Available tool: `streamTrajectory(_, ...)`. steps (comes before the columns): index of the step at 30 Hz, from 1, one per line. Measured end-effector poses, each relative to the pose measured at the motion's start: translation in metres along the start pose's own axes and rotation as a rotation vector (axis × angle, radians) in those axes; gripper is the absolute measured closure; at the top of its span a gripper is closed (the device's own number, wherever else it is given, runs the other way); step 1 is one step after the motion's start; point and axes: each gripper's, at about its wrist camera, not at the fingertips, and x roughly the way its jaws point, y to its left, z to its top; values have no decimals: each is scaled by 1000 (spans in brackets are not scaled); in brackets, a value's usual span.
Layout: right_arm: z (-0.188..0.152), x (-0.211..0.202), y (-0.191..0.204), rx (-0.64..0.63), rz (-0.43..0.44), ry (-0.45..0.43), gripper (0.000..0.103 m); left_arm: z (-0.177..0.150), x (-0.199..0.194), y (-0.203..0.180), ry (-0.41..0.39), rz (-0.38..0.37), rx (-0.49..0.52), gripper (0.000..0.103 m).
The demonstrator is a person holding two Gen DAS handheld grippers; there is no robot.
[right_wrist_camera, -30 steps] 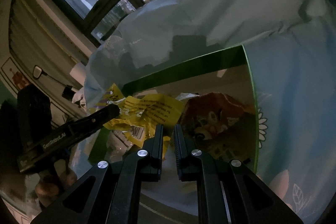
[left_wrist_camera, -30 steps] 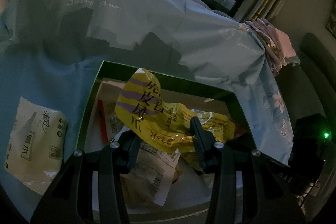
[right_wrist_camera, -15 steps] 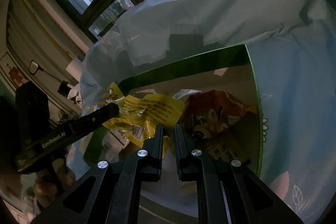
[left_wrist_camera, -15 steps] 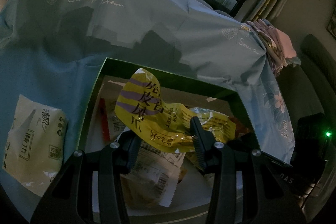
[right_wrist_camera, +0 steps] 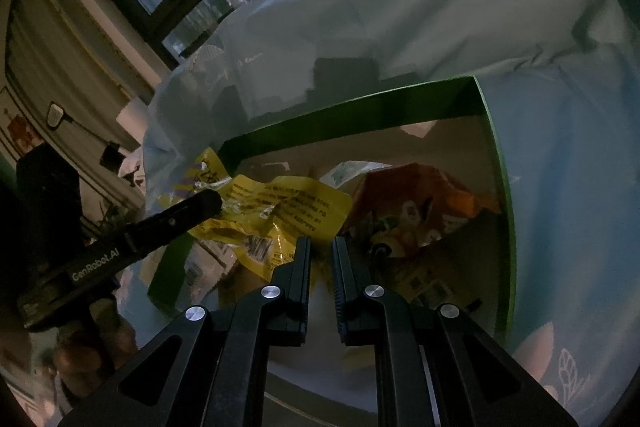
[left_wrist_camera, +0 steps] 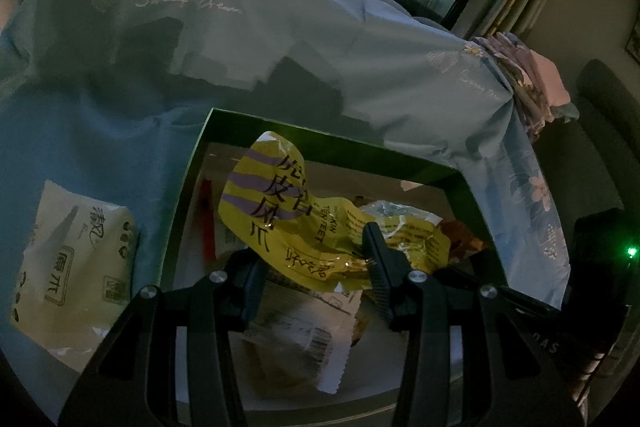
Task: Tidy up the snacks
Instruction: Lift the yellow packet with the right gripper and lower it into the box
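Observation:
A green-walled box (left_wrist_camera: 320, 147) (right_wrist_camera: 360, 107) stands on a blue cloth and holds several snack packets. My left gripper (left_wrist_camera: 314, 247) is shut on a crumpled yellow packet with purple stripes (left_wrist_camera: 280, 211) (right_wrist_camera: 288, 203), holding it up over the box's left half. One left finger (right_wrist_camera: 180, 219) shows in the right wrist view against that packet. My right gripper (right_wrist_camera: 321, 241) is shut, its tips just below the yellow packet's lower edge; I cannot tell whether it pinches anything. An orange packet (right_wrist_camera: 420, 195) (left_wrist_camera: 460, 231) lies in the box's right side.
A white packet with dark print (left_wrist_camera: 72, 267) lies on the blue cloth (left_wrist_camera: 240, 47) left of the box. Inside the box are a white barcoded packet (left_wrist_camera: 304, 331) and a thin red one (left_wrist_camera: 208, 223). A hand (right_wrist_camera: 88, 347) grips the left tool. Windows stand behind.
The right wrist view has tilted slightly. The left gripper has kept still with the yellow packet in it, and both jaws stand as before.

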Motion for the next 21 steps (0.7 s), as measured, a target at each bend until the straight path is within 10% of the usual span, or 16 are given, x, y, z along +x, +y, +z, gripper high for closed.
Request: streamTrajectory(21, 1, 2, 6, -26, -38, 18, 90, -3, 0, -2, -2, 25, 1, 56)
